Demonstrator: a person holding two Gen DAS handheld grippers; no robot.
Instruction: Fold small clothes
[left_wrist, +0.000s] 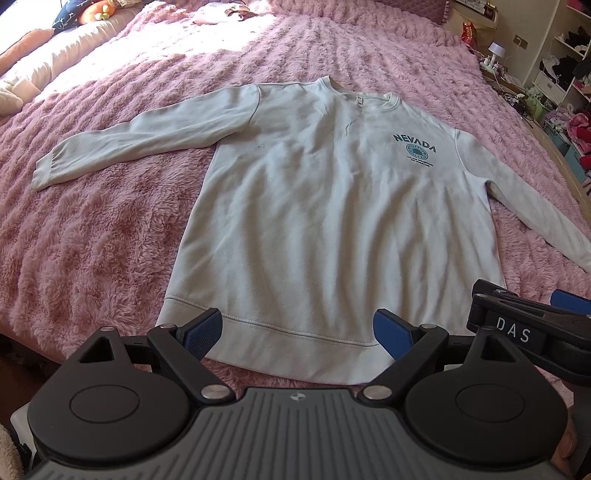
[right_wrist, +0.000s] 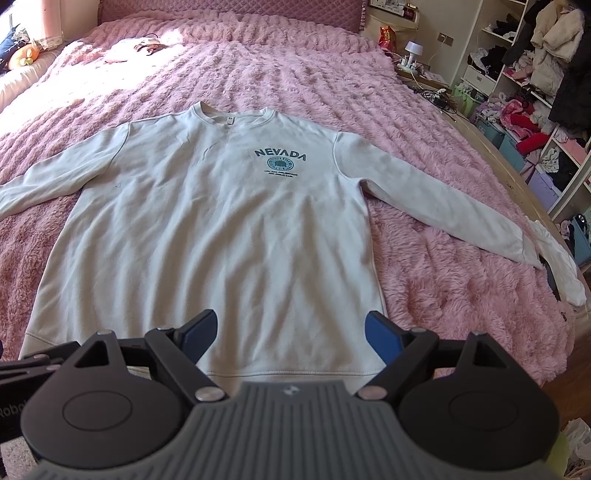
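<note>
bed: my pink fuzzy blanket (left_wrist: 110, 229) covers it edge to edge
sweatshirt: pale "nevada" sweatshirt (left_wrist: 314, 206) lies flat and face up on the blanket — both sleeves spread out to the sides, hem nearest me
white garment: a small white piece (right_wrist: 561, 266) at the bed's edge, touching the cuff of one sleeve
my left gripper (left_wrist: 297, 328): fingers spread wide, holding nothing, over the hem
my right gripper (right_wrist: 291, 328): also wide and empty — near the hem's corner
</note>
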